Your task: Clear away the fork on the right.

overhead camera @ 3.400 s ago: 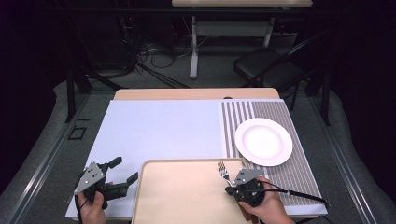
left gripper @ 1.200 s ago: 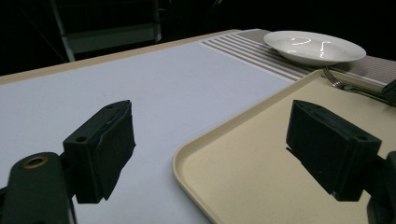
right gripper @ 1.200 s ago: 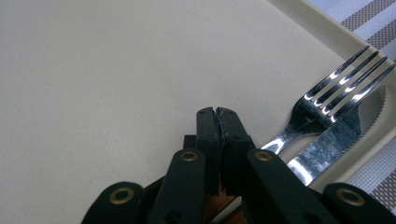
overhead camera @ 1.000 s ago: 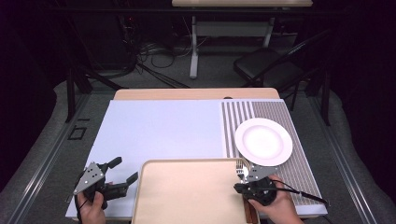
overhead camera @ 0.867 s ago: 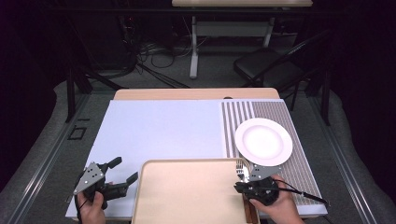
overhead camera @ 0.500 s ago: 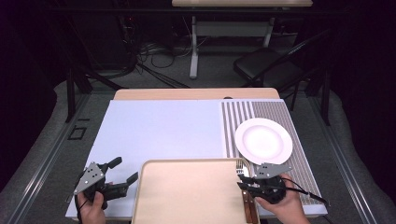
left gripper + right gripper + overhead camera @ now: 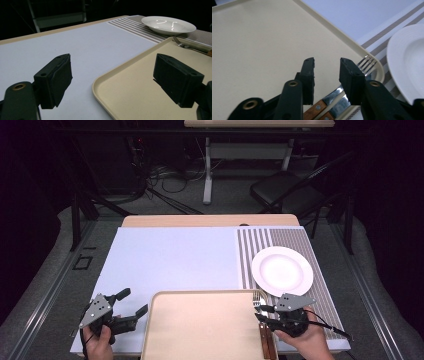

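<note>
A fork [image 7: 258, 296] with a wooden handle lies along the right rim of the beige tray [image 7: 200, 330], tines pointing away from me. A second wooden handle lies beside it. My right gripper [image 7: 261, 313] hovers just above the fork's shaft, open, with nothing between its jaws. In the right gripper view the fork's tines [image 7: 365, 63] lie past the gripper [image 7: 327, 65], on the tray [image 7: 262, 37]. My left gripper [image 7: 133, 302] is open at the tray's near left corner. Its own view has the gripper [image 7: 112, 72] straddling the tray's rim [image 7: 100, 82], with the fork [image 7: 182, 44] far off.
A white plate [image 7: 282, 270] sits on the striped mat [image 7: 260, 245] just beyond the fork, with the plate [image 7: 407, 57] close to the right jaw and the plate [image 7: 167, 25] at the far side. A pale blue mat [image 7: 170, 260] covers the table's left and middle.
The right gripper and the fork have shifted right, from the tray's far edge to its right rim, and the gripper has drawn back toward me. The left gripper has stayed put.
</note>
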